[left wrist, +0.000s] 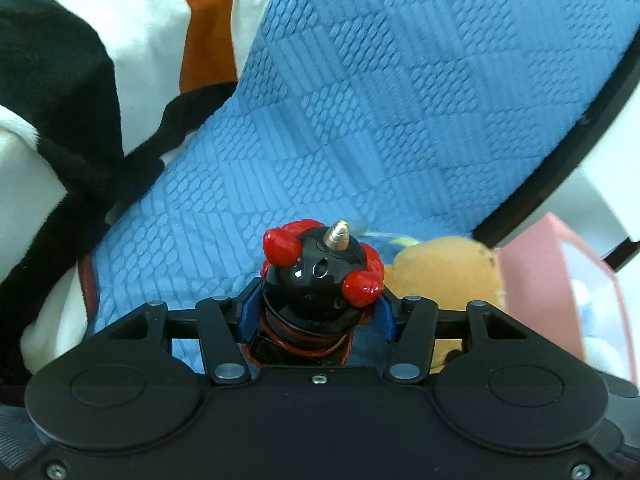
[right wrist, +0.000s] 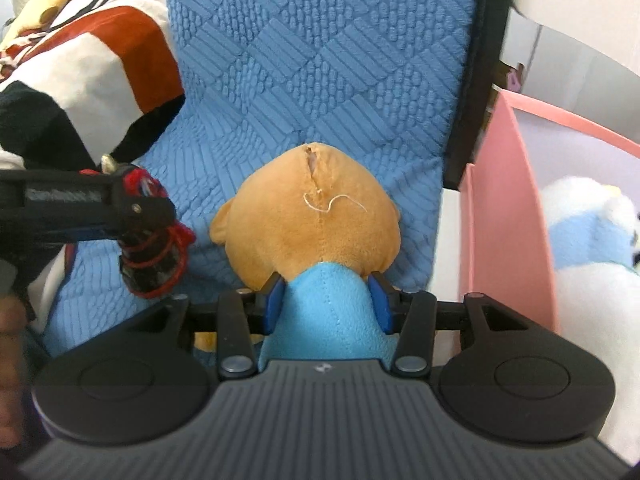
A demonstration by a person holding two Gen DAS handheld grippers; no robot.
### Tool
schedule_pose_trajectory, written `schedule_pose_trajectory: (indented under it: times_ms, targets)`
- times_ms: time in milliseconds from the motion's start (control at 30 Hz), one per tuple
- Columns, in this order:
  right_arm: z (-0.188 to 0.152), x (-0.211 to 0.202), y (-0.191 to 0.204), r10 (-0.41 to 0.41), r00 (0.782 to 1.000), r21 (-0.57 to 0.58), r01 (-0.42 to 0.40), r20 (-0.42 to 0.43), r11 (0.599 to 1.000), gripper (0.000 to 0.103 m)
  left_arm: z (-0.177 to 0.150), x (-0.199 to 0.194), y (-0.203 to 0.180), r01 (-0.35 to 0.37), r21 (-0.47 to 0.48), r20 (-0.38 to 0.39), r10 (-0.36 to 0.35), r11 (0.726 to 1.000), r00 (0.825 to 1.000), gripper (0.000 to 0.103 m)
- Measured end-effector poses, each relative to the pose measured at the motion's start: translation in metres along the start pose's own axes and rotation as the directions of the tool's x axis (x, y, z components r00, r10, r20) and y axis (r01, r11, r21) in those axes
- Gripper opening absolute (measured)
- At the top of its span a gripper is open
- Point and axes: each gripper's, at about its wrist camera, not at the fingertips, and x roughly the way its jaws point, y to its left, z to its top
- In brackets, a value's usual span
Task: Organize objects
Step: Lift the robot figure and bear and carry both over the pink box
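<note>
no legible text; blurred white lettering on left tool (right wrist: pixel 144 216)

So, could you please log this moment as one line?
left gripper: shut on black-and-red plastic toy | right gripper: shut on tan-and-blue plush toy | pink bin: right

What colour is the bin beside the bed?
Pink bin, clearest in the right wrist view.

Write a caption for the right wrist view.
Right hand-held gripper holds a plush toy over a blue mat, beside a pink bin.
</note>
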Motion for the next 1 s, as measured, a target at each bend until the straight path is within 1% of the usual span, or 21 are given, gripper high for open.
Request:
schedule_pose_trajectory:
  times_ms: [67, 133, 200, 333, 533, 700, 833, 1000]
  targets:
    - [0.0, -0.008, 0.0, 0.013, 1.0, 0.021, -0.013, -0.008, 1.0, 0.048, -0.003, -0.014, -0.004, -0.001, 0.022, 0.011, 0.0, 1.0, 1.0, 0.052]
    - [0.0, -0.019, 0.005, 0.015, 1.0, -0.002, -0.015, 0.009, 1.0, 0.048, -0.008, -0.025, -0.007, 0.004, 0.031, 0.006, -0.004, 1.0, 1.0, 0.052]
    - [0.0, -0.031, 0.009, 0.022, 1.0, -0.011, -0.022, 0.014, 1.0, 0.048, -0.012, -0.038, -0.006, 0.008, 0.009, -0.004, -0.008, 1.0, 1.0, 0.052]
    - [0.002, -0.052, 0.011, 0.064, 0.998, 0.016, -0.064, -0.004, 0.998, 0.048, -0.015, -0.062, -0.009, -0.015, -0.007, -0.004, 0.015, 1.0, 1.0, 0.053]
    - [0.011, -0.08, 0.009, 0.083, 0.997, 0.034, -0.083, 0.007, 0.996, 0.048, -0.011, -0.092, -0.009, -0.024, -0.021, 0.0, 0.024, 0.999, 1.0, 0.053]
    - [0.021, -0.108, 0.001, 0.087, 0.996, 0.048, -0.089, 0.034, 0.995, 0.048, -0.006, -0.11, -0.017, -0.006, -0.022, -0.018, 0.006, 1.0, 1.0, 0.052]
    - [0.033, -0.132, -0.006, 0.087, 0.994, 0.037, -0.089, 0.066, 0.995, 0.048, 0.0, -0.121, -0.031, 0.037, -0.031, -0.035, -0.038, 0.999, 0.999, 0.052]
    - [0.047, -0.158, -0.019, 0.084, 0.991, 0.023, -0.087, 0.107, 0.996, 0.048, 0.012, -0.137, -0.062, 0.056, 0.002, -0.011, -0.056, 0.998, 0.998, 0.053]
